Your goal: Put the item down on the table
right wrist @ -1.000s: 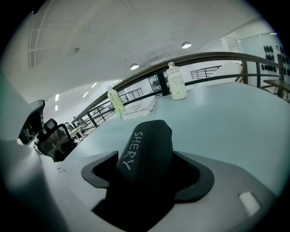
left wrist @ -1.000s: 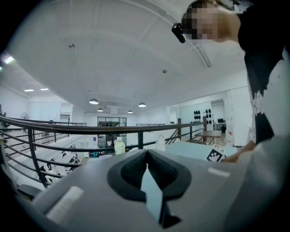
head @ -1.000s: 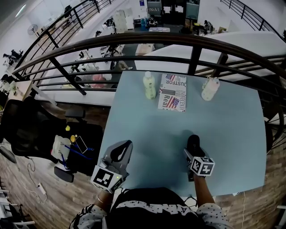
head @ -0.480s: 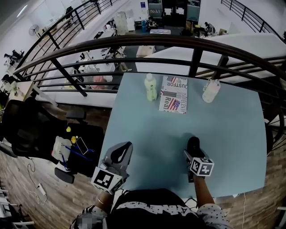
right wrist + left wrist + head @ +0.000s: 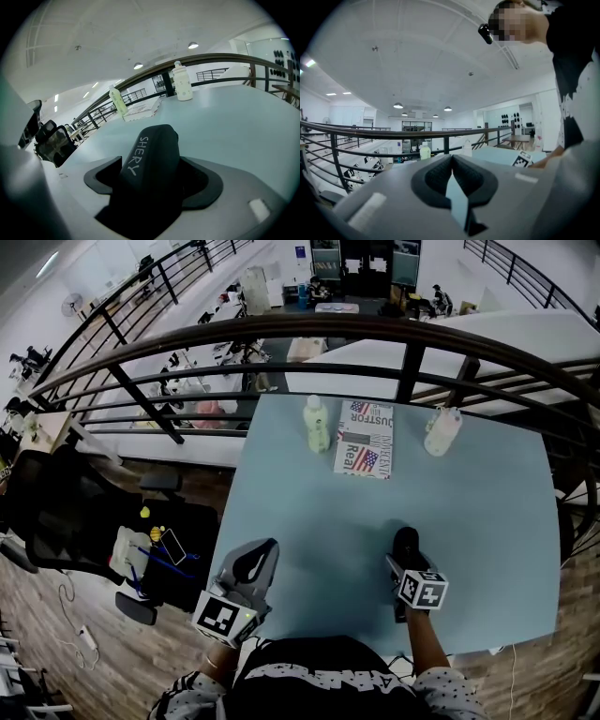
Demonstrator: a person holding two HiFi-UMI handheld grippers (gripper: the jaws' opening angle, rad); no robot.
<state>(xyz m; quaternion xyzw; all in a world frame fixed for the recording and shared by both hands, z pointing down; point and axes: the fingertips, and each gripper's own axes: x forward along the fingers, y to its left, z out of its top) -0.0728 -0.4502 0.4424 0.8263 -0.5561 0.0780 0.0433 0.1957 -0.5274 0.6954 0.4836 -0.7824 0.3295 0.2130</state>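
Vs 1 s ago: no real change, both grippers stay put. R gripper point(image 5: 406, 563) clamps a black item point(image 5: 151, 154) (white "SHERY" print on it) at the table point(image 5: 478, 512) near edge; touching or not, can't tell. L gripper point(image 5: 251, 566) closed, empty. Far side: pale-green bottle point(image 5: 316, 422), white bottle point(image 5: 442, 430), contents unclear.

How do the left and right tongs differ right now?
The left tongs are shut tight on nothing; the right tongs are clamped on a black item printed SHERY. The left tongs sit by the table's left edge, the right tongs further in over it. Both are near the person's side.
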